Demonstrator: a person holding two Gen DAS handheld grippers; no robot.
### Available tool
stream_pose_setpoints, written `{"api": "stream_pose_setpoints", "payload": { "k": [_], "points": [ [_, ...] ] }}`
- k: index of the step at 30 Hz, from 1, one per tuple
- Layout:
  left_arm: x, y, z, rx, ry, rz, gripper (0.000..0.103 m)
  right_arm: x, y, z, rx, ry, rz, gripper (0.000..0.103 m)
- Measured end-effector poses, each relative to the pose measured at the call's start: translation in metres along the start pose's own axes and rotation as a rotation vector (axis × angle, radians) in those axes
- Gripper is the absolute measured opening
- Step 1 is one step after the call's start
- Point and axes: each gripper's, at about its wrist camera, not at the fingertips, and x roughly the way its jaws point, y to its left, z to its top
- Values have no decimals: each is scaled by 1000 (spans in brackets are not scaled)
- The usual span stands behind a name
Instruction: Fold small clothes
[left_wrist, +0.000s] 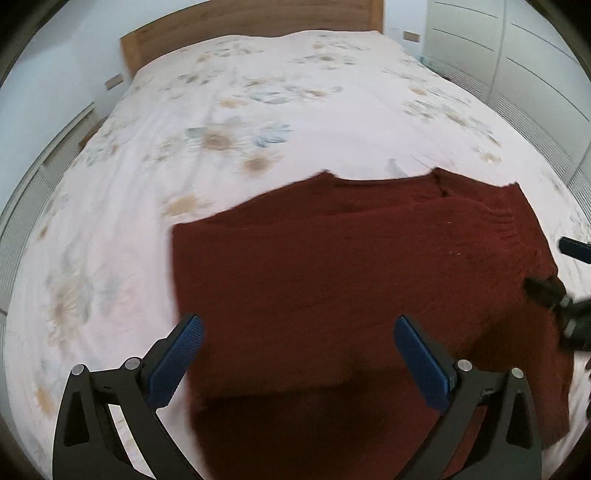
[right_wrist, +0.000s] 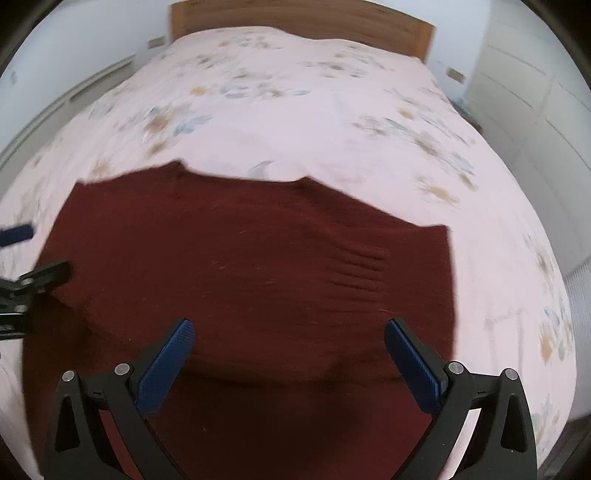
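Note:
A dark red knitted garment (left_wrist: 351, 258) lies flat on the bed, its near part looking doubled over, with sleeves folded in. My left gripper (left_wrist: 298, 325) hovers over its near left portion, jaws wide open, nothing between the blue pads (left_wrist: 173, 365). In the right wrist view the same garment (right_wrist: 240, 258) fills the middle. My right gripper (right_wrist: 290, 328) hangs open above its near right portion, also holding nothing. Each gripper shows at the edge of the other's view: the right gripper (left_wrist: 550, 266) by the garment's right side, the left gripper (right_wrist: 40, 253) by its left side.
The bed (left_wrist: 258, 110) has a pale pink sheet with a flower print and stretches far beyond the garment. A wooden headboard (left_wrist: 240, 22) stands at the far end. White wardrobe doors (left_wrist: 517, 55) line the right side, and low white furniture (right_wrist: 92, 77) the left.

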Motion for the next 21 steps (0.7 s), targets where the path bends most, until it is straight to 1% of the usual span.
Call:
{"api": "stream_pose_setpoints", "payload": {
  "k": [3,4,6,7,9,12,14,17,21],
  "points": [
    [33,-11,-8,-8,50,-3,102,21,12,-11,-31,21,-19,103],
    [38,-8,-13,-11,62,-4,102,29,13,-14,-28,31,-22,103],
    [53,-10,-22,-10,91,3,102,44,8,-19,-3,45,-29,103],
    [57,-10,-26,-8,90,8,102,50,5,-20,18,45,-25,103],
    [55,-7,-30,-5,65,5,102,58,-9,-22,62,43,-10,103],
    [54,3,-31,8,55,17,102,57,-31,-26,112,44,-6,103],
    [55,14,-33,-4,58,17,102,57,-45,-30,143,46,-12,103],
    [58,32,-38,-31,62,-13,102,59,-68,-36,202,50,2,103],
    [57,47,-44,-109,78,-80,102,57,-82,-39,228,47,11,103]
  ]
}}
